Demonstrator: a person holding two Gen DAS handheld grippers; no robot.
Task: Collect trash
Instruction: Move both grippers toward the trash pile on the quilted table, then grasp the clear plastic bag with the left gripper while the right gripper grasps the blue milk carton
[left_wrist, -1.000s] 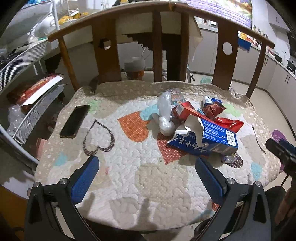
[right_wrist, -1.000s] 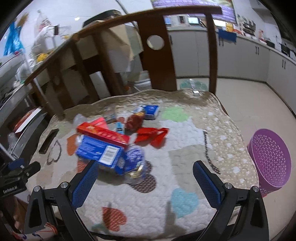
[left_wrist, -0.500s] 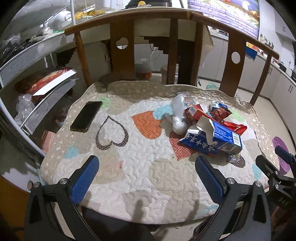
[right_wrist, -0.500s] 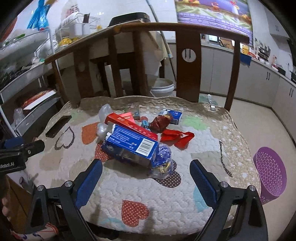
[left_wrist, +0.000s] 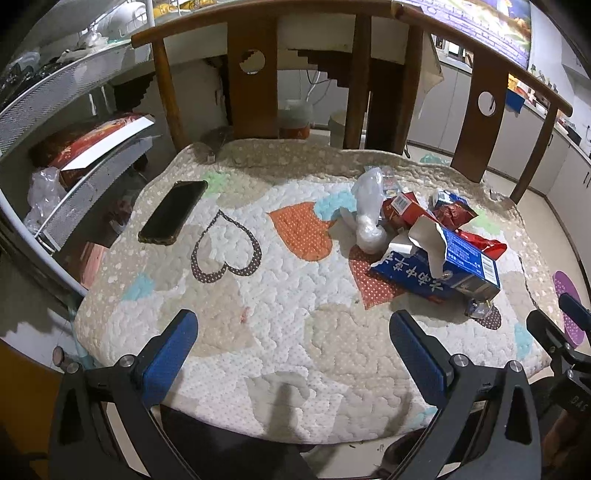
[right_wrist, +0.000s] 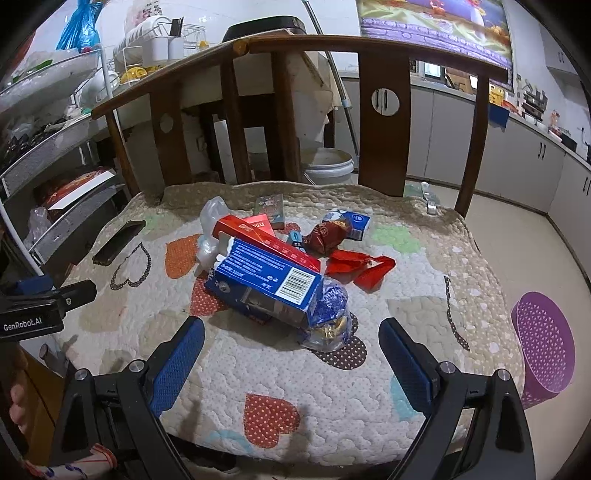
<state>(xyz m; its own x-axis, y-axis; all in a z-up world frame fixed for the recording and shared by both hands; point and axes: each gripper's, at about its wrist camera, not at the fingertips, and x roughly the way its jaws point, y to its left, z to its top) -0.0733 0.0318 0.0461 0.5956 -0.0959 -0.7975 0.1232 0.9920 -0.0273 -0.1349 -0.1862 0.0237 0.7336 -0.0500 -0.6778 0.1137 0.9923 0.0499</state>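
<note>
- Right wrist view shows the right gripper (right_wrist: 290, 354) at the bottom middle of the frame, with its blue fingers spread wide and nothing between them.
- Left wrist view shows the left gripper (left_wrist: 291, 350) at the bottom middle too, also spread wide and empty.
- Trash sits in one pile on the quilted cushion (right_wrist: 417, 317) of a wooden chair (right_wrist: 384, 122), in the middle of the right wrist view.
- Biggest in the pile is a torn blue box (right_wrist: 266, 284), with a long red box (right_wrist: 266, 240) leaning on it and a crinkly blue wrapper (right_wrist: 328, 314) touching its near end.
- Behind them lie a red wrapper (right_wrist: 360, 267), a brown snack bag (right_wrist: 327, 236) and a clear plastic bag (left_wrist: 367, 210).
- I think this is the very start: no trash is picked up yet, and both grippers hang in front of the pile.
- Next, the right gripper likely needs to go forward and close on the blue wrapper or the blue box, then carry it to the purple basket (right_wrist: 543, 347) on the floor at the right.
- A black phone (left_wrist: 173, 212) lies apart at the left; it does not look like trash.
- Some small bits under the boxes are hidden, and the words on the boxes are too small to read.
- Part of the basket is cut off behind the cushion edge.
</note>
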